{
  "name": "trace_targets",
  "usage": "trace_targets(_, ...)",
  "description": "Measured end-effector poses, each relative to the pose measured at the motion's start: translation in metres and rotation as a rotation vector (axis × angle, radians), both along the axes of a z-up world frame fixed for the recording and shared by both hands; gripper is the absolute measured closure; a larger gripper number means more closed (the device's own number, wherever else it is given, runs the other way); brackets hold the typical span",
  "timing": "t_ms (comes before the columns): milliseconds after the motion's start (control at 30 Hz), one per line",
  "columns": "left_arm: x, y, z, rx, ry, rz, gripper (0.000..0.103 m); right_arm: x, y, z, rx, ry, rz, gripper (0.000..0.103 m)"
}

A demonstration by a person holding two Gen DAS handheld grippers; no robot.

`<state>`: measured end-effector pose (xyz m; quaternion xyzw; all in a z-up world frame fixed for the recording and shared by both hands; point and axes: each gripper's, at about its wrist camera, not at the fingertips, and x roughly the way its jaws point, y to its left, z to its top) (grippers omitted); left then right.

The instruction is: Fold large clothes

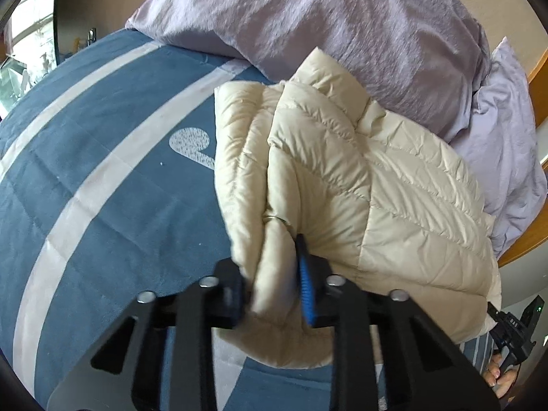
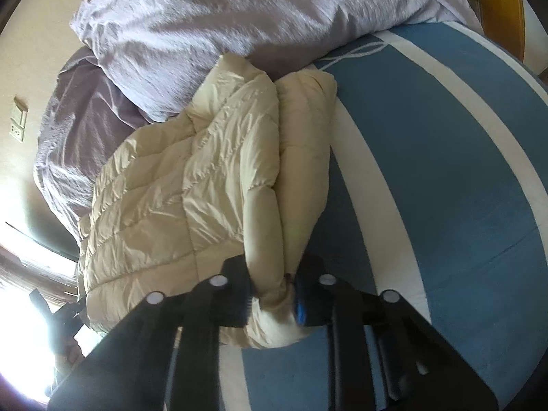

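A cream quilted puffer jacket (image 1: 342, 178) lies partly folded on the blue bed cover. It also shows in the right wrist view (image 2: 191, 185). My left gripper (image 1: 274, 287) is shut on a fold of the jacket's near edge, with fabric bulging between its jaws. My right gripper (image 2: 272, 296) is shut on a sleeve cuff at the jacket's near edge. The right gripper's handle and the hand on it show at the lower right of the left wrist view (image 1: 513, 328).
The blue bed cover (image 1: 113, 185) with white stripes spreads left of the jacket, and right of it in the right wrist view (image 2: 462, 185). A lilac duvet (image 1: 342, 24) and pillow (image 1: 503, 144) are heaped behind the jacket. A wooden bed frame (image 1: 534, 68) runs at far right.
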<state>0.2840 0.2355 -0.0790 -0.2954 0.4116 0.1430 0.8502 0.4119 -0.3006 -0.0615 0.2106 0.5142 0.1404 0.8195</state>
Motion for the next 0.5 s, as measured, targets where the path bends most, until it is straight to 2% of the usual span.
trace_targets(67,-0.005,0.004,0.004,-0.019,-0.020,0.010,0.087,-0.002,0.002,0.003,0.000,-0.006,0.005,0.088)
trace_targets(233,-0.019,0.012,0.013,-0.021,-0.050,0.026,0.089,-0.014,0.008,0.010,0.014,-0.021,0.040,0.089)
trace_targets(500,-0.074,0.023,0.018,-0.004,-0.065,0.040,0.089,-0.060,0.024,0.016,0.023,-0.038,0.125,0.089)
